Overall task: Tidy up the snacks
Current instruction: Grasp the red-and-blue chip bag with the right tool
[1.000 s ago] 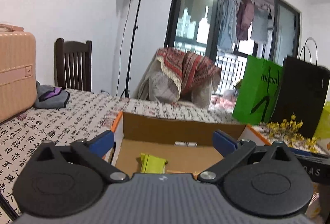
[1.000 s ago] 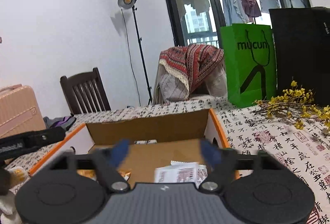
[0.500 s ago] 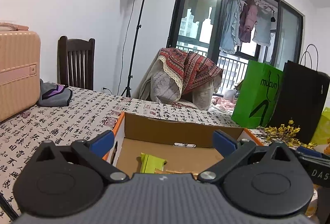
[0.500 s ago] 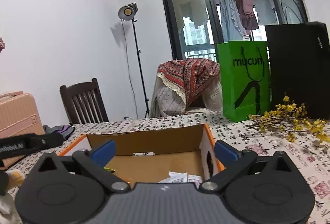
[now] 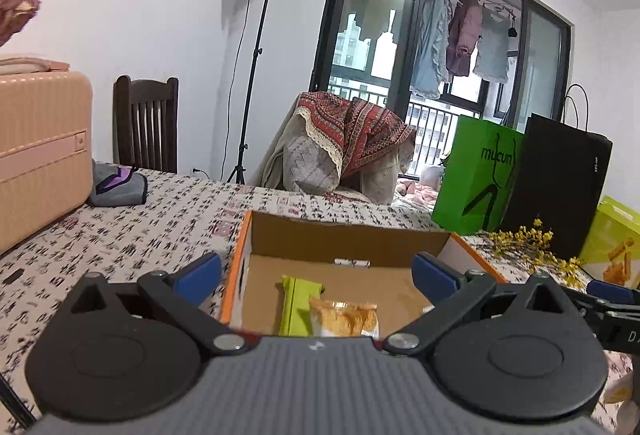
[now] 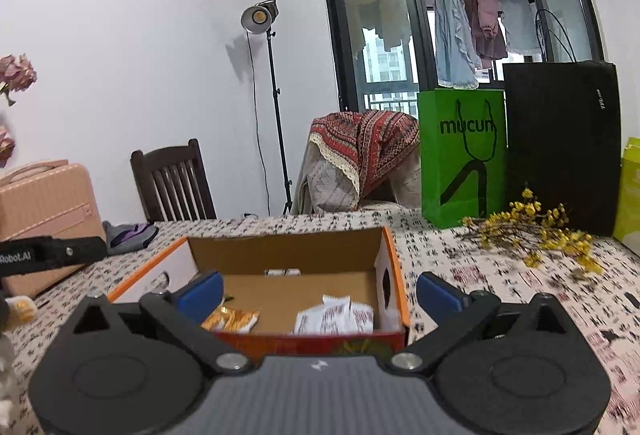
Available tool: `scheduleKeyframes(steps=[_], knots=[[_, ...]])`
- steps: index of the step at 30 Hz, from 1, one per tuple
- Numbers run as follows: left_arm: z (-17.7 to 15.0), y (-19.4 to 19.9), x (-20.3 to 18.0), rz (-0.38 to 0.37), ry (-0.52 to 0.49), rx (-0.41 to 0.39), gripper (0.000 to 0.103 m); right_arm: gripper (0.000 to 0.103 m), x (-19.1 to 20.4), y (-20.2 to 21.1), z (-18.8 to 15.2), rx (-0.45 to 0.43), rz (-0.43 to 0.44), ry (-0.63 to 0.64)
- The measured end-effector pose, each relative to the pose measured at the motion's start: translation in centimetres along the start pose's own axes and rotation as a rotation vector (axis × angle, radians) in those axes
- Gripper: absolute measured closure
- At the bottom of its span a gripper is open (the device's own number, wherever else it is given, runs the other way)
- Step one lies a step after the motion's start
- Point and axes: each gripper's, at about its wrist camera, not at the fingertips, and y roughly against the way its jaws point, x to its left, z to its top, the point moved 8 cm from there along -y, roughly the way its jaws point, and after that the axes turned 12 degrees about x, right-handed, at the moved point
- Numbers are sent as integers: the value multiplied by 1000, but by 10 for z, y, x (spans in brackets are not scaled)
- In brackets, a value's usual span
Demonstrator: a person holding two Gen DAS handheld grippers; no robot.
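Note:
An open cardboard box [image 5: 348,239] with an orange rim sits on the patterned tablecloth. In the left wrist view a green snack packet [image 5: 298,305] and an orange one [image 5: 346,319] lie on its floor. My left gripper [image 5: 316,277] hovers just short of the box's near edge, open and holding nothing. The right wrist view shows the same box [image 6: 280,251] holding the orange packet [image 6: 232,319] and some white packets [image 6: 336,317]. My right gripper [image 6: 320,293] stands wide open and holds nothing in front of the near wall.
A pink suitcase [image 5: 40,151] and a grey pouch [image 5: 118,187] stand on the table's left. A green bag [image 5: 478,179], a black bag [image 5: 560,183], yellow flowers [image 5: 528,247] and a yellow-green carton [image 5: 616,247] crowd the right. A dark chair [image 5: 146,123] stands behind.
Both grippers have drawn back and risen a little from the box. The right jaws have spread wider, and the white packets lie loose in the box.

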Motion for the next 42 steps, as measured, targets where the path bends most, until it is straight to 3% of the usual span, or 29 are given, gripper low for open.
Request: scheduleKeyframes(steps=[17, 26, 42], knots=[[-77, 50, 30, -33, 38, 61, 0, 0, 1, 38, -77, 93, 38, -20], [-91, 66, 31, -33, -7, 54, 0, 0, 6, 37, -97, 134, 28, -8], [-98, 61, 49, -29, 31, 81, 0, 2, -14, -31, -99, 355, -193, 41]])
